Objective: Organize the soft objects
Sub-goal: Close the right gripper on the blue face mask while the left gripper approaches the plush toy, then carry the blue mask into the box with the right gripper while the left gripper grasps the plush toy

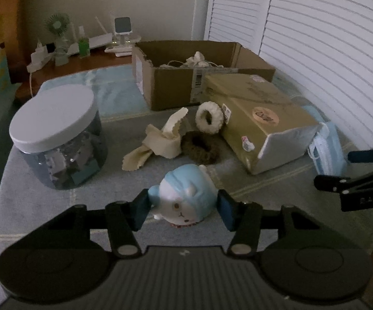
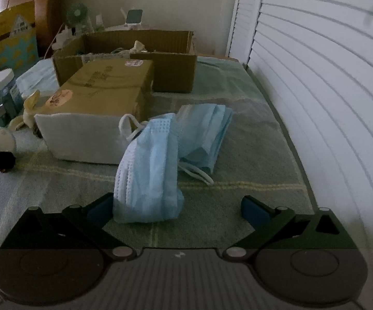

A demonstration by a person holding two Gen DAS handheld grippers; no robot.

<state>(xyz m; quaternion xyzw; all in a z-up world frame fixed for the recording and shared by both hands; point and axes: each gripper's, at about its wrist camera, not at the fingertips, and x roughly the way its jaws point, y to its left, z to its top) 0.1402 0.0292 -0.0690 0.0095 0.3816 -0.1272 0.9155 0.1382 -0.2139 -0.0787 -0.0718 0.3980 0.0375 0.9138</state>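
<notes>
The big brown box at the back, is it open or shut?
Open. The box has its flaps up, and you can see pale cloth things lying inside it.

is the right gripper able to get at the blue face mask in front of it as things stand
Probably yes: the right gripper is open with the face mask standing between its fingers, nearer the left one, and nothing lies in the way.

A table is covered by a blue-green towel [image 1: 57,201]. On it are set a white-lidded jar [image 1: 57,139], an open cardboard box [image 1: 176,87], a closed carton [image 1: 261,121], scrunchies, cream cloths [image 1: 158,139], a toy [image 1: 186,196] and face masks [image 2: 204,134].
</notes>
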